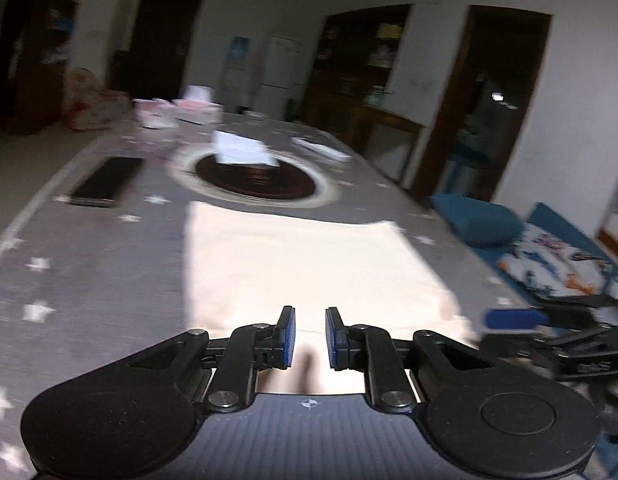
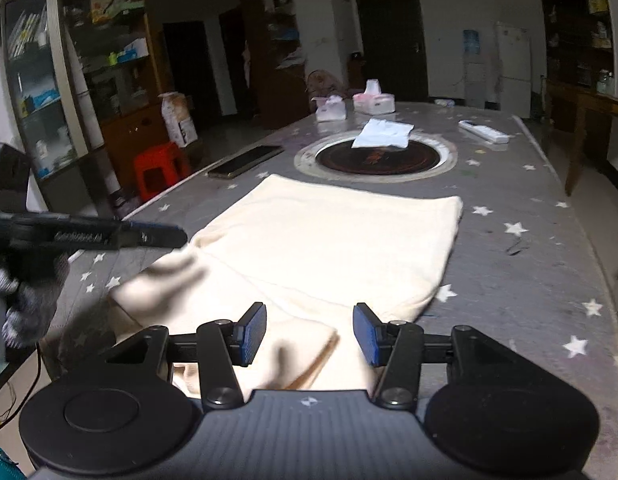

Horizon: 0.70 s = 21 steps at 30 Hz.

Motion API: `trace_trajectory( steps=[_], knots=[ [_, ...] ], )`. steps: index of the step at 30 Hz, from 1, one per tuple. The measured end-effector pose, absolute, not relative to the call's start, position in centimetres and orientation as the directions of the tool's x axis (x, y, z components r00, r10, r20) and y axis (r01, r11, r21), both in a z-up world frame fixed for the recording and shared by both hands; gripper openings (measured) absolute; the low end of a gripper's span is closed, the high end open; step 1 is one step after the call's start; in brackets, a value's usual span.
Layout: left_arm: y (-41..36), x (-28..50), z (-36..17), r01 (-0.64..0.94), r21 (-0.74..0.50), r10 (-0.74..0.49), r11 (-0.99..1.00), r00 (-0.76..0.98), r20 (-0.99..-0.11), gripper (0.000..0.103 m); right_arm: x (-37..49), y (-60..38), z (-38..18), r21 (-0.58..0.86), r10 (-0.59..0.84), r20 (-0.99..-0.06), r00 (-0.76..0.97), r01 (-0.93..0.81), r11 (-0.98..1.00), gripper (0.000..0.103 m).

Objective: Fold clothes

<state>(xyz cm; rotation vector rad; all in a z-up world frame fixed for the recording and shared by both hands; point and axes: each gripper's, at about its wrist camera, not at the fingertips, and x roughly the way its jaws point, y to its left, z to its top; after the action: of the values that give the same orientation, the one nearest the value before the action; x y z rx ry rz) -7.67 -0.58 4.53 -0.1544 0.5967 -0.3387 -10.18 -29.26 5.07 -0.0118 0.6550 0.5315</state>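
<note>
A cream garment point(image 2: 329, 248) lies spread flat on the grey star-patterned table point(image 2: 529, 264), with a folded flap point(image 2: 297, 344) at its near edge. It also shows in the left wrist view point(image 1: 301, 264). My right gripper point(image 2: 309, 334) is open and empty, just above the near flap. My left gripper point(image 1: 309, 338) is open with a narrow gap and empty, over the garment's near edge. It appears from the side in the right wrist view point(image 2: 165, 236), at the garment's left corner. The right gripper's blue fingertip point(image 1: 513, 317) shows at the right in the left wrist view.
A round dark hotplate point(image 2: 377, 156) with a white cloth point(image 2: 383, 133) sits mid-table. A dark phone point(image 2: 245, 162), a white remote point(image 2: 483, 131) and tissue packs point(image 2: 373, 102) lie beyond. A red stool point(image 2: 161, 168) and shelves stand left. Blue cushions point(image 1: 479, 218) are right of the table.
</note>
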Motion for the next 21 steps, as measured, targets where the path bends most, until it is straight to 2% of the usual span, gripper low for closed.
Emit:
trace_trajectory(
  steps=[7, 12, 17, 21],
  knots=[
    [2.5, -8.5, 2.8, 0.180, -0.249, -0.296, 0.952, 0.760, -0.579, 0.017, -9.6, -28.9, 3.3, 0.154, 0.443, -0.640, 0.628, -0.460, 0.875, 0.046],
    [2.9, -10.3, 1.9, 0.167, -0.254, -0.291, 0.953, 0.741, -0.605, 0.017, -9.5, -28.4, 2.8, 0.140, 0.442, -0.654, 0.614, -0.475, 0.869, 0.033],
    [3.1, -11.3, 2.1, 0.165, -0.242, -0.283, 0.956, 0.735, -0.616, 0.017, -9.7, -27.7, 2.7, 0.089, 0.414, -0.658, 0.629, -0.481, 0.872, 0.009],
    [3.0, -11.8, 2.2, 0.188, -0.203, -0.275, 0.961, 0.722, -0.635, 0.017, -10.5, -27.9, 4.5, 0.035, 0.401, -0.611, 0.682, -0.484, 0.875, 0.002]
  ],
)
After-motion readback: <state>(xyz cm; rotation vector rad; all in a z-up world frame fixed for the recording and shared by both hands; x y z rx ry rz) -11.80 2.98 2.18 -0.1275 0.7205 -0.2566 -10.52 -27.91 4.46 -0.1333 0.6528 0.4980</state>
